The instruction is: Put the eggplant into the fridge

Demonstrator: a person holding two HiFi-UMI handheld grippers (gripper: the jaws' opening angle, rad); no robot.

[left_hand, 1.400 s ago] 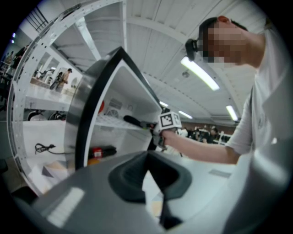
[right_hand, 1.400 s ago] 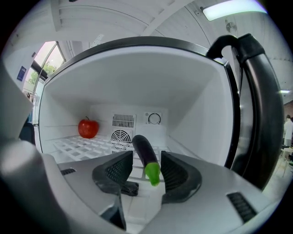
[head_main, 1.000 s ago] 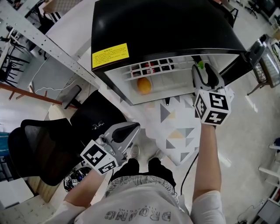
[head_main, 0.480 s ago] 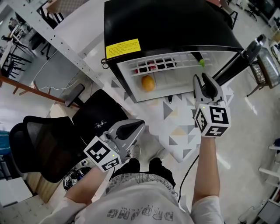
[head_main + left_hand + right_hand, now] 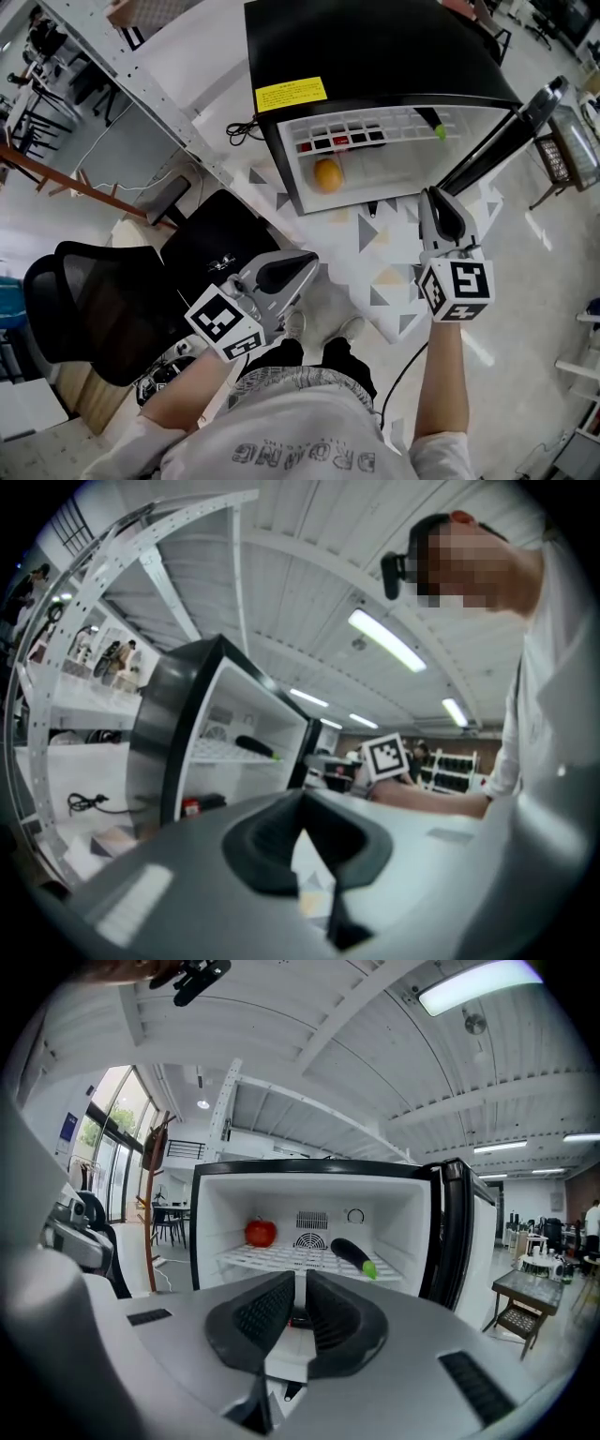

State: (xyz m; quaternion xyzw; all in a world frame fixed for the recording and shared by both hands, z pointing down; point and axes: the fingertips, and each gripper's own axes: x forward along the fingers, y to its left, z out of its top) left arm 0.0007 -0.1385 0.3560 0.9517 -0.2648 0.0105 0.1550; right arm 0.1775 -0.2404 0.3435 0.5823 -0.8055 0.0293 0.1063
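Note:
The dark eggplant (image 5: 429, 120) with a green stem end lies on the white wire shelf of the open black fridge (image 5: 375, 47). In the right gripper view the eggplant (image 5: 352, 1255) rests at the shelf's right, and in the left gripper view the eggplant (image 5: 253, 747) shows as well. My right gripper (image 5: 439, 195) hangs in front of the fridge, well apart from it. Its jaws have just been closing and now stand together with nothing between them (image 5: 300, 1283). My left gripper (image 5: 305, 258) is shut and empty, low at the left beside a chair (image 5: 300, 808).
A round orange-red fruit (image 5: 327, 175) sits on the shelf's left. The fridge door (image 5: 487, 141) stands open at the right. A black office chair (image 5: 103, 300) is at my left, a patterned mat (image 5: 375, 272) lies under the fridge front, and metal shelving (image 5: 122, 56) runs along the left.
My right gripper has drawn back from the fridge shelf toward me and its jaws have closed. The eggplant stays on the shelf. The left gripper has barely shifted.

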